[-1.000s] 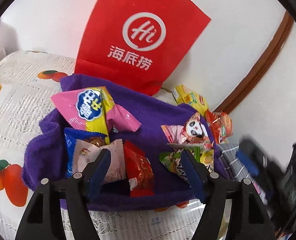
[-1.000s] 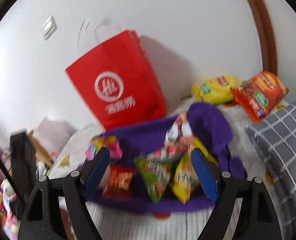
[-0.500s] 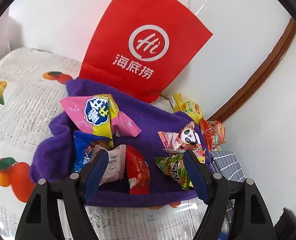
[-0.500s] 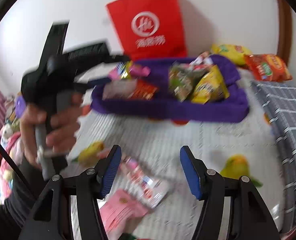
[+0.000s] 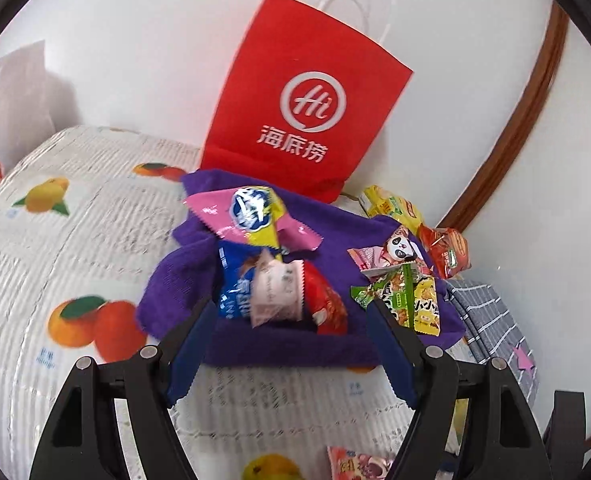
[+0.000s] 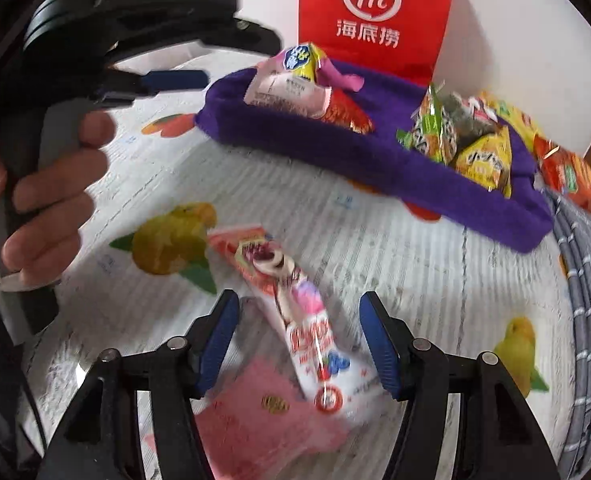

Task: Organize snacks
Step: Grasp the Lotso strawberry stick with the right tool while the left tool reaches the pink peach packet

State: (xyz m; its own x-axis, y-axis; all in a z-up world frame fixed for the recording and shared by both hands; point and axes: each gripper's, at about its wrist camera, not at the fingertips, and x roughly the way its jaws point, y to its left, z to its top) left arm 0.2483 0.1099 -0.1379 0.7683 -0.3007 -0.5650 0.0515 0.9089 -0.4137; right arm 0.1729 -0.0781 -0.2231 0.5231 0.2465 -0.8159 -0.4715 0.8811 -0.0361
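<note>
Right gripper (image 6: pixel 299 340), jaws just closing and half-open, straddles a long snack packet (image 6: pixel 291 312) lying flat on the table (image 6: pixel 415 264). Likely light, crinkly, slippery: pinch its middle. Left gripper (image 5: pixel 291 344) is wide, empty.

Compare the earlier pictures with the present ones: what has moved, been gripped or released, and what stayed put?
The right gripper swung down from the purple tray to straddle a long pink snack packet, its jaws closing but not yet gripping. The left gripper drew back slightly, empty. The tray's snacks and the red bag stayed put.
</note>
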